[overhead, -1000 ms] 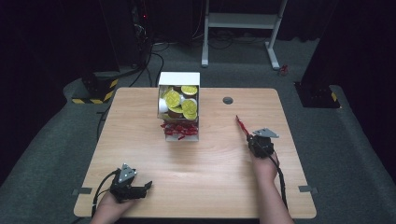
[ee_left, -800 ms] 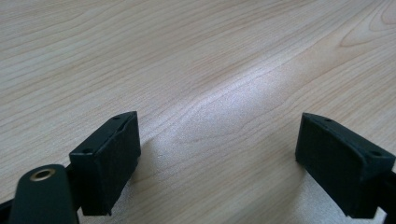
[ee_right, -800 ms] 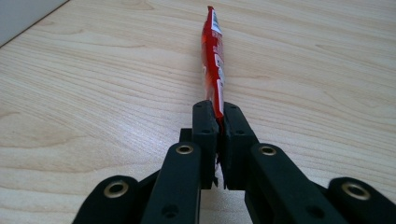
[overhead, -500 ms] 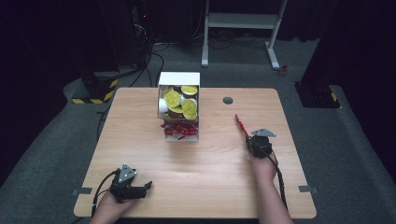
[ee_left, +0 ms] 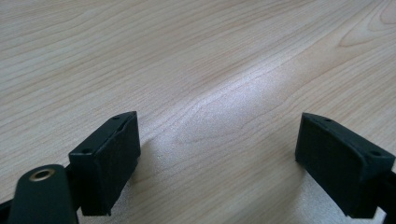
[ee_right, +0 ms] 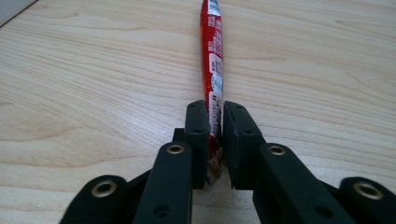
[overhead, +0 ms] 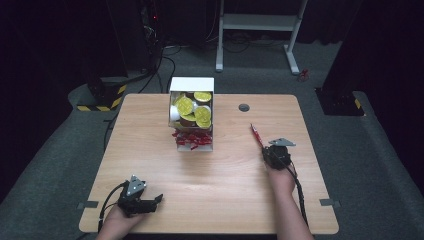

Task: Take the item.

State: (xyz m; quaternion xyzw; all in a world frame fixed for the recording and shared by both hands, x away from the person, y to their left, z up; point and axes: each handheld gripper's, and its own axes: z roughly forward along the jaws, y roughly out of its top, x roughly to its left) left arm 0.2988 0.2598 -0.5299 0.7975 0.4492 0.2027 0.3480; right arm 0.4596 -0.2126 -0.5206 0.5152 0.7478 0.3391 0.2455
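A thin red stick packet lies flat on the wooden table, pointing away from my right gripper. Its near end sits between the two black jaws, which have just been opening and stand a sliver apart around it. From above, the packet lies right of the table's middle, with the right gripper at its near end. My left gripper rests at the front left of the table. Its jaws are wide open over bare wood.
A white box stands at the back middle of the table. It holds several yellow-lidded cups above a pile of red stick packets. A round grommet sits right of the box.
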